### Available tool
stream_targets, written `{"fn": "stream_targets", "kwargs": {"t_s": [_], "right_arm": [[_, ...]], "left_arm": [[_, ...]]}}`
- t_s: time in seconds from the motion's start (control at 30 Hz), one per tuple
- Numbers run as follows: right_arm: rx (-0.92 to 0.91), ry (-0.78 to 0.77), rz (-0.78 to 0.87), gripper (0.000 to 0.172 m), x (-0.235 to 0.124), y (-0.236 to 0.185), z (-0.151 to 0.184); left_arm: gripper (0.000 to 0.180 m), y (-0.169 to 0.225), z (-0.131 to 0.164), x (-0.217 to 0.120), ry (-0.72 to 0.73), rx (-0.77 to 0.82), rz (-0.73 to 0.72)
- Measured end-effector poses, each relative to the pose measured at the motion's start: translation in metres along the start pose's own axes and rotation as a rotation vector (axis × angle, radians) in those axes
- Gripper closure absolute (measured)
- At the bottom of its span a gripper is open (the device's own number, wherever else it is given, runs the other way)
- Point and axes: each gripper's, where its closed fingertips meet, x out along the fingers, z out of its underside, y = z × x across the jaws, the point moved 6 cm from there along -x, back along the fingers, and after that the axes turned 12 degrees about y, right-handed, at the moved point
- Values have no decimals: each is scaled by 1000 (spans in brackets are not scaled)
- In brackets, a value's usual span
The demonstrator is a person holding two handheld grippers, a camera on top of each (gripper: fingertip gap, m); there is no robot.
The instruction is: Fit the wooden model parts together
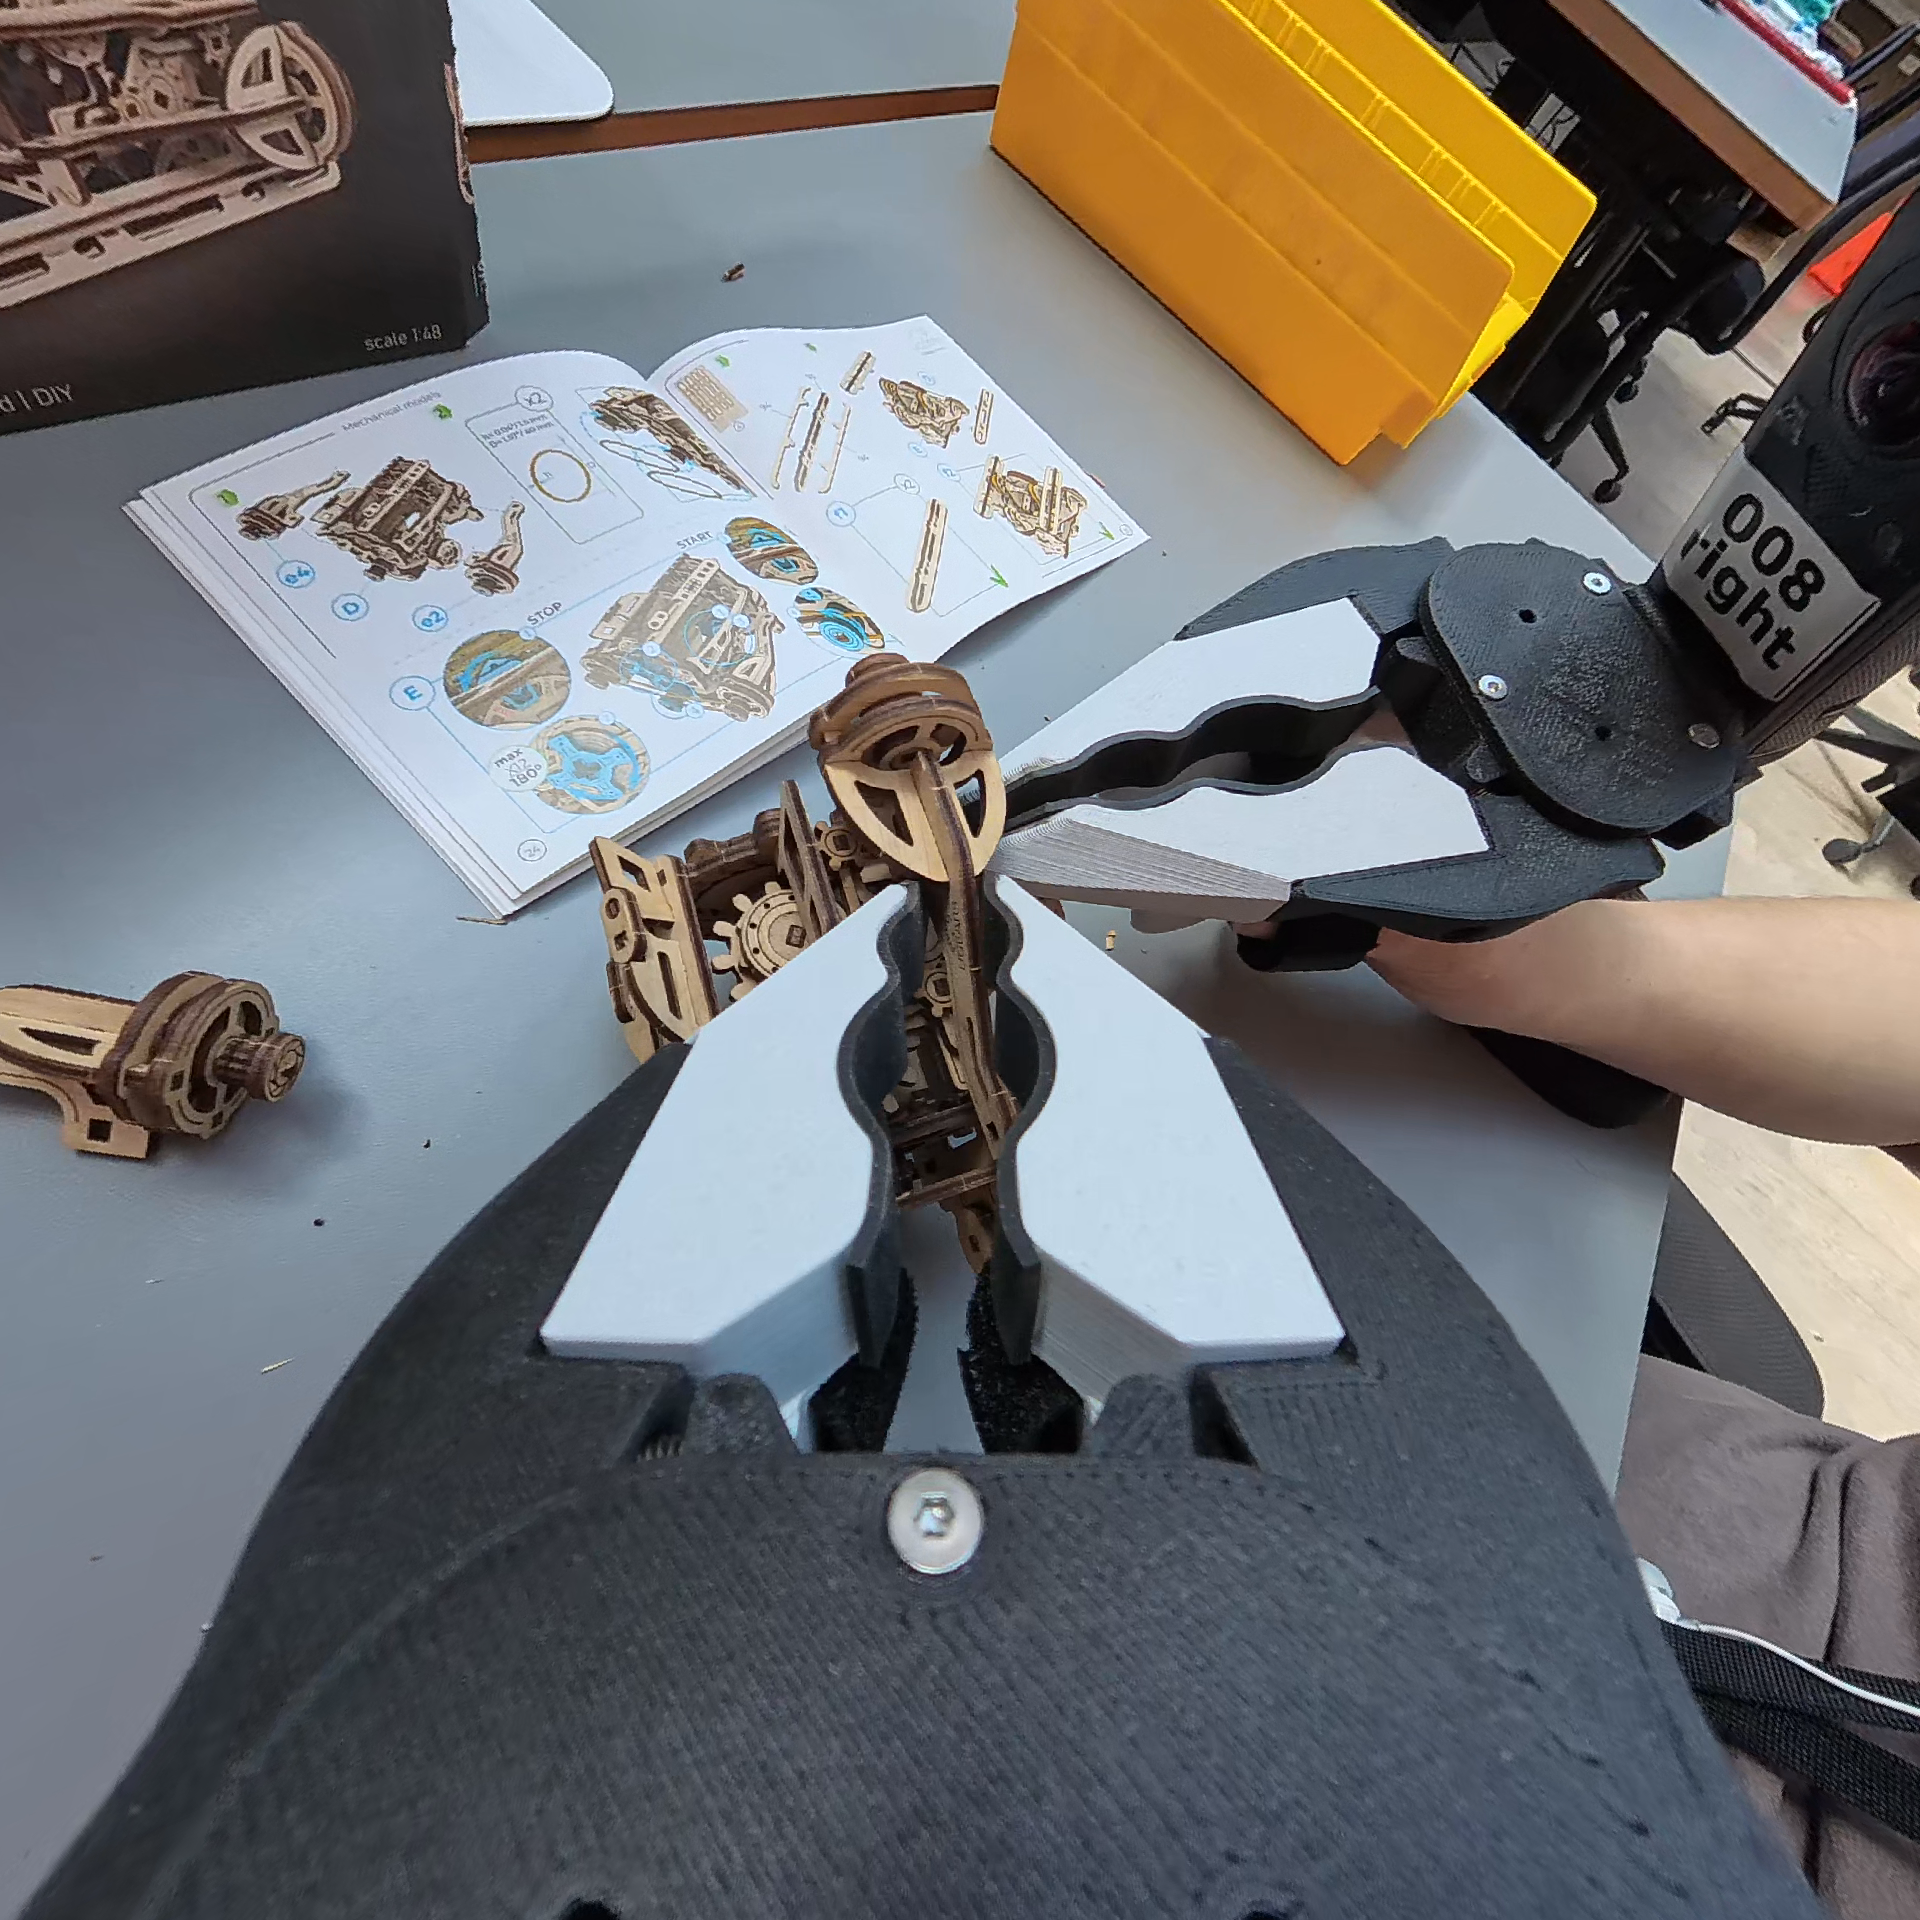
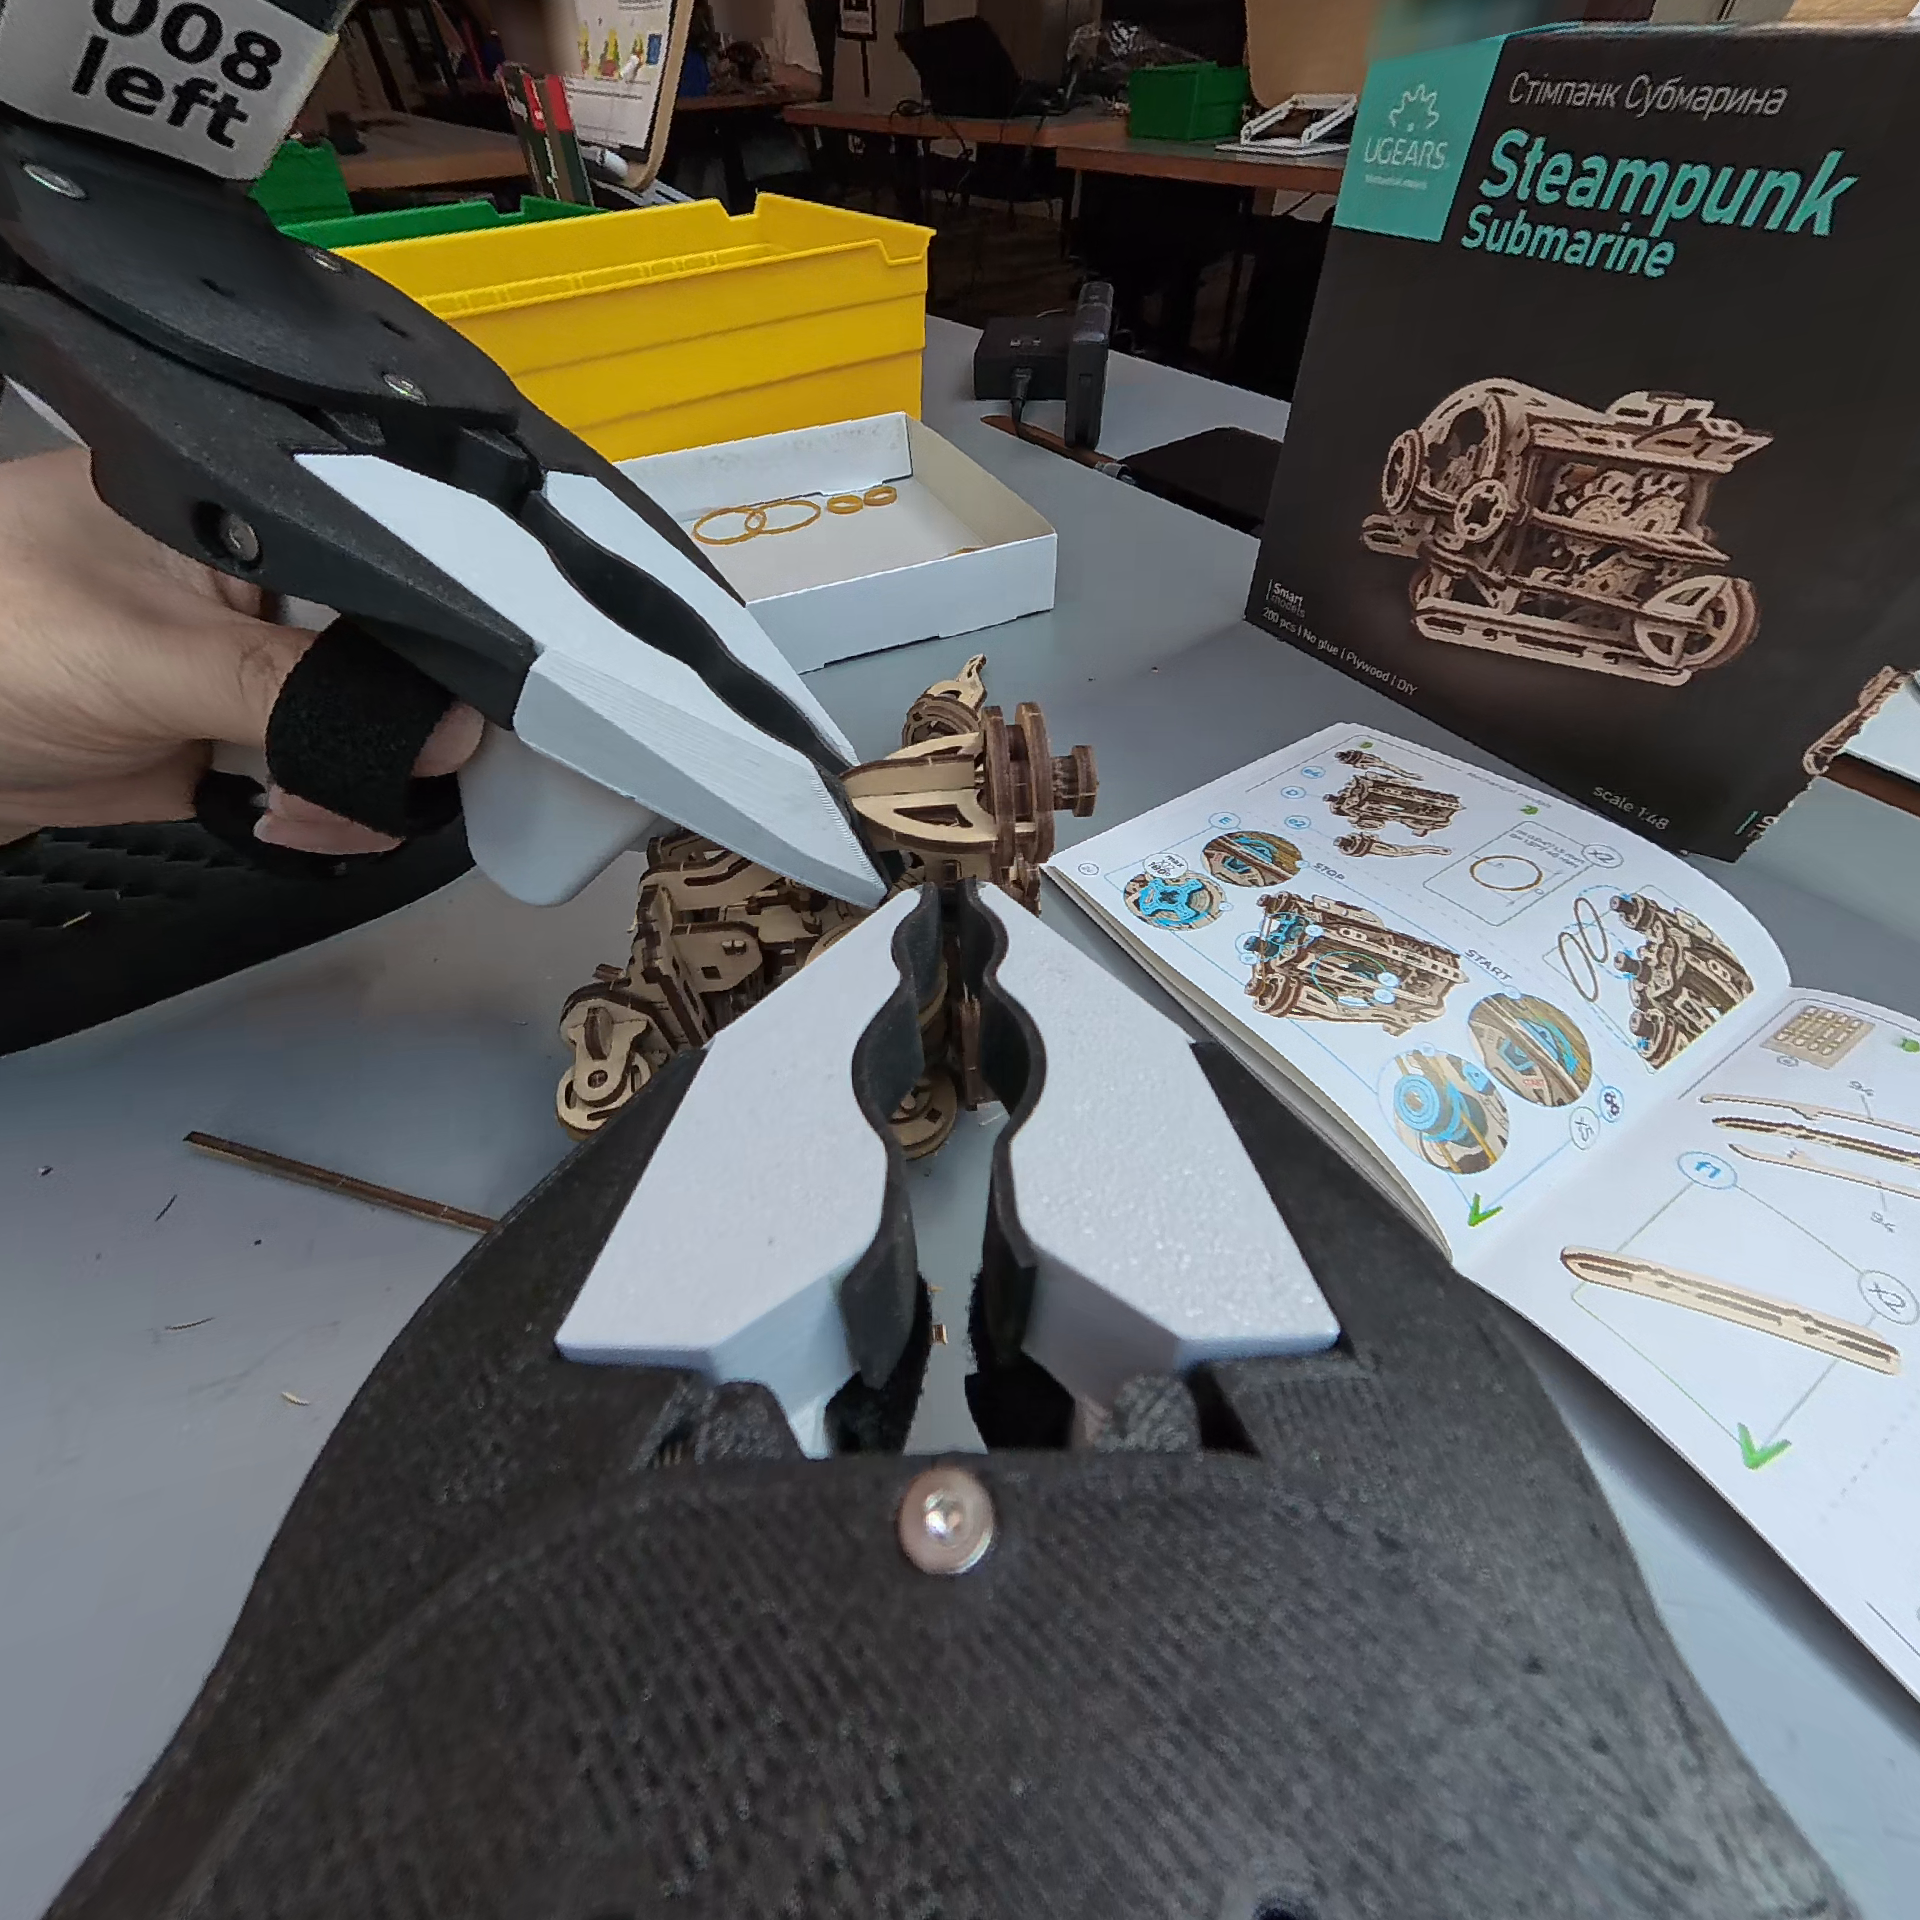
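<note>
A half-built wooden model [image 1: 686, 925] stands on a grey worktop [image 1: 260, 1247], just in front of an open instruction booklet [image 1: 644, 582]. The left tool [image 1: 948, 894] pinches a flat wooden arm piece [image 1: 914, 790], which ends in a round wheel-like hub and stands just above the model. The right tool [image 2: 951, 899] reaches in from the far side of the model, its fingers pressed almost together; whether they nip a thin edge of the arm piece cannot be told. A second, matching arm piece [image 1: 156, 1060] lies on the worktop well to the left of the model, and a dark box [image 1: 208, 156] stands behind the booklet.

The parts look light, stiff and brittle: thin laser-cut plywood with slender spokes and small pegs that could snap under sideways force. The arm piece is best held by its flat faces, near the solid shaft, not by the open spokes. The model itself would probably slide if pushed without support.
</note>
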Motion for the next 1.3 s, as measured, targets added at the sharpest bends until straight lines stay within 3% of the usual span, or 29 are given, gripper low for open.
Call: {"fn": "stream_targets", "kwargs": {"t_s": [0.6, 0.87, 1.3], "right_arm": [[-1, 9, -26, 169, 0, -1, 1], [41, 1, -46, 167, 0, 2, 3], [44, 52, -101, 164, -11, 10, -6]], "left_arm": [[172, -3, -1, -3, -18, -25, 50], [160, -1, 0, -3, 12, -35, 122], [154, -10, -1, -17, 77, -188, 176]]}}
